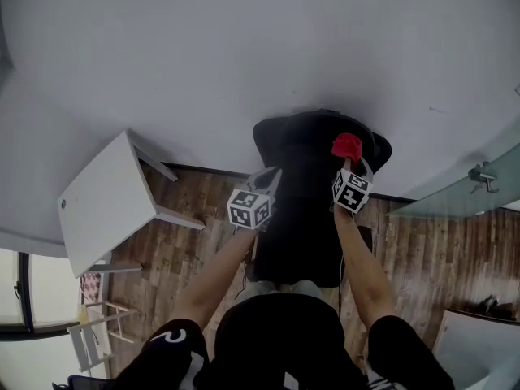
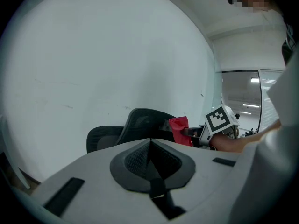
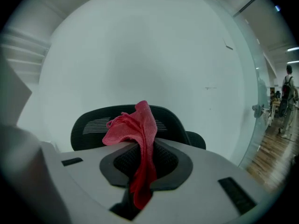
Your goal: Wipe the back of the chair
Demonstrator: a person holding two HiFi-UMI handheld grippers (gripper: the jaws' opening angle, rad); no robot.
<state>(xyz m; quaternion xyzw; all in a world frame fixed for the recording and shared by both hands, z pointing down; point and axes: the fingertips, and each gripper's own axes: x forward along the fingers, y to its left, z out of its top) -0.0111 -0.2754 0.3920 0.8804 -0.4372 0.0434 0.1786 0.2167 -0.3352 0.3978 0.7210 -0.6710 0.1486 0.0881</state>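
Note:
A black mesh office chair (image 1: pixel 307 210) stands against the white wall, directly in front of me. A red cloth (image 1: pixel 347 145) rests at the top right of the chair back, with my right gripper (image 1: pixel 350 169) shut on it. In the right gripper view the cloth (image 3: pixel 134 125) bunches up out of the gripper (image 3: pixel 142 149), with the chair back (image 3: pixel 91 125) just behind. My left gripper (image 1: pixel 266 182) hovers at the left edge of the chair back. In the left gripper view this gripper (image 2: pixel 150 146) is shut on nothing, with the chair (image 2: pixel 140 124) and the cloth (image 2: pixel 179 129) beyond.
A white table (image 1: pixel 104 203) stands tilted in view to the left of the chair. A glass partition with a metal handle (image 1: pixel 483 175) runs along the right. A small wooden rack (image 1: pixel 99 330) sits on the plank floor at lower left. A person (image 3: pixel 286 99) walks far off to the right.

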